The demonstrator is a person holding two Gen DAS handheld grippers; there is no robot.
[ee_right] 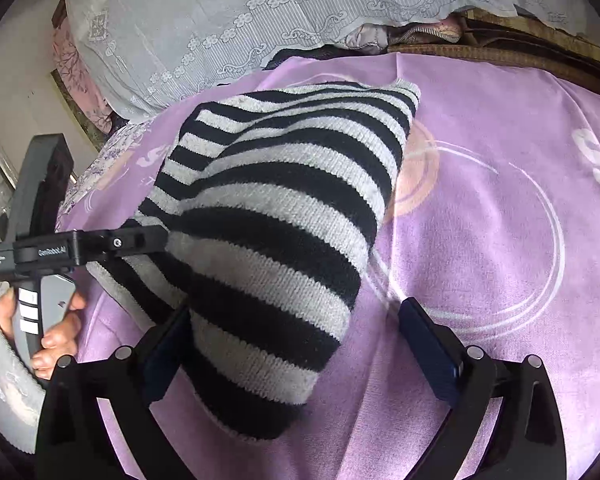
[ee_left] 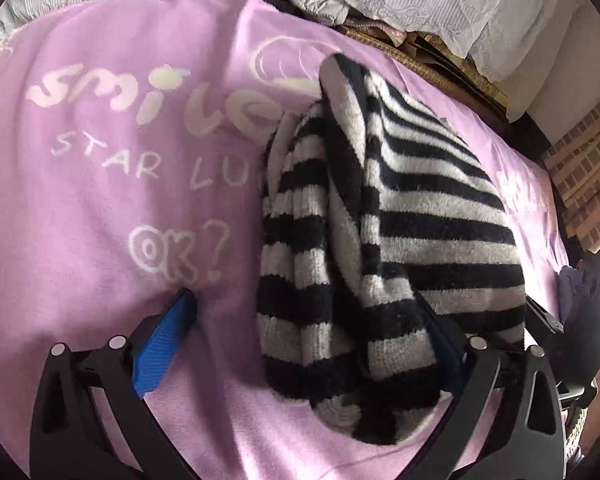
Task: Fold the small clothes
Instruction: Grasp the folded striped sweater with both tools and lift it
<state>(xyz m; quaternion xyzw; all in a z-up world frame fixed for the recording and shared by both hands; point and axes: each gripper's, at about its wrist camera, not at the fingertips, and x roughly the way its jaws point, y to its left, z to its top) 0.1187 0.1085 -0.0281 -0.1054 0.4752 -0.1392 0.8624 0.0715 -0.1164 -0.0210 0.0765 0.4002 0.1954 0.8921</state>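
- While both grippers sit low over the bed, a black & white striped sweater (ee_left: 384, 220) lies folded up on a purple blanket (ee_left: 100, 208).
- The blanket has pale words on it, "smile" & "STAR", plus white rings seen in the right wrist view.
- Left gripper (ee_left: 308, 320): jaws spread wide. Its left blue pad (ee_left: 164, 336) rests on bare blanket, just beside the sweater. The other pad is mostly hidden under the sweater's near edge, so the near end of the sweater lies between the 2 pads. They don't squeeze it.
- Right gripper (ee_right: 296, 344): jaws spread wide too. Left pad is tucked in at the sweater's (ee_right: 276, 216) near left edge; right pad (ee_right: 432, 348) sits on the blanket (ee_right: 480, 240), a bit apart from the sweater. Not pinching it.
- In the right wrist view the left gripper (ee_right: 156, 236) pokes in from the left side & its tip touches the sweater's side. A hand (ee_right: 48, 320) holds its grey handle w/ a knit sleeve behind it.
- At the back of the bed there's a white lace cloth (ee_right: 220, 32) over a lumpy pile, & some brown stuff next to it, too blurry to tell what.
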